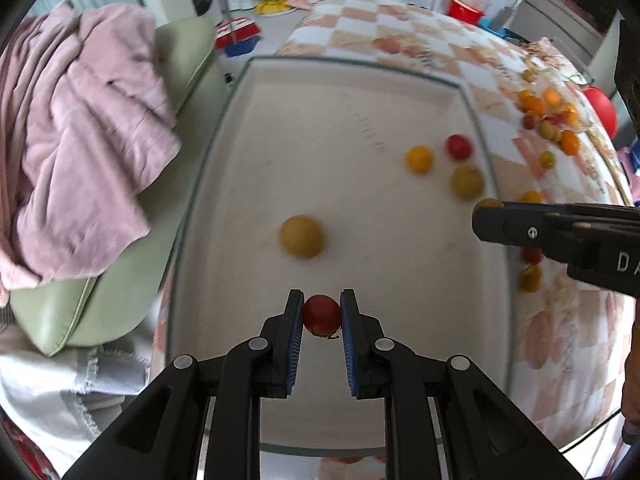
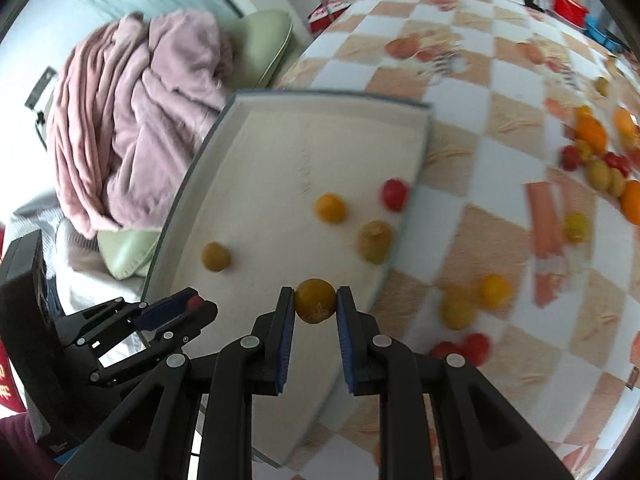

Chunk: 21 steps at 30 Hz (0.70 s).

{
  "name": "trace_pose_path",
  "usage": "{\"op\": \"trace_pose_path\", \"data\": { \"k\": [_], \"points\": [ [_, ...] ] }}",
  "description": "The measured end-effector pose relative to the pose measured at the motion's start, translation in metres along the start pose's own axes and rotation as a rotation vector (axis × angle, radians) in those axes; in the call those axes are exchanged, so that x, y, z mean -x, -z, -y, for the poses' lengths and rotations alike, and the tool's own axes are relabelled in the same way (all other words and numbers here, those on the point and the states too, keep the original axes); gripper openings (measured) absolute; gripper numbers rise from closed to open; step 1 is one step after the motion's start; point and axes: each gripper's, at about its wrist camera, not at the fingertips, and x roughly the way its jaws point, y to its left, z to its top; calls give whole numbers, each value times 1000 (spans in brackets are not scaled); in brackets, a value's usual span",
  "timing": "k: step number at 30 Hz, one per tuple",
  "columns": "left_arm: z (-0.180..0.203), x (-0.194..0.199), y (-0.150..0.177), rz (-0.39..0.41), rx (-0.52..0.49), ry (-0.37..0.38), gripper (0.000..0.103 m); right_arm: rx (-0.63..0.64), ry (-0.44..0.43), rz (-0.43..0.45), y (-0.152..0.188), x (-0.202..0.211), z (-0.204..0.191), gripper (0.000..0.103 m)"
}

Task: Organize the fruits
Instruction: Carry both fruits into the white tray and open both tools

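Meanwhile each hand-held gripper, left (image 1: 321, 312) and right (image 2: 315, 300), pinches a tomato over the tray (image 1: 248, 152) holding four loose ones.

A red tomato (image 1: 321, 315) sits between blue pads (image 1: 295, 344); beyond lies a white tray (image 1: 352, 92), perhaps cream, on peach-checked cloth (image 1: 400, 28).

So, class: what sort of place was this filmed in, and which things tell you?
Probably a lived-in home room: a checked tablecloth on the table, a pink blanket over a green cushion, and household clutter behind.
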Motion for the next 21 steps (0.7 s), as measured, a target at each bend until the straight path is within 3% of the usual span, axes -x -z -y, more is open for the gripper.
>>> {"op": "trace_pose_path", "data": {
  "k": [5,15,17,21],
  "points": [
    [-13,-9,6,-5,33,-16,20,10,31,-43,2,-22,-9,23],
    [-10,-15,9,0,-26,-41,21,41,85,-70,1,-41,-19,25],
    [-9,-14,9,2,-39,-44,21,40,71,-72,0,-41,-21,30],
    [-7,-13,9,2,-59,-50,21,33,61,-58,0,-37,-23,56]
  ]
}}
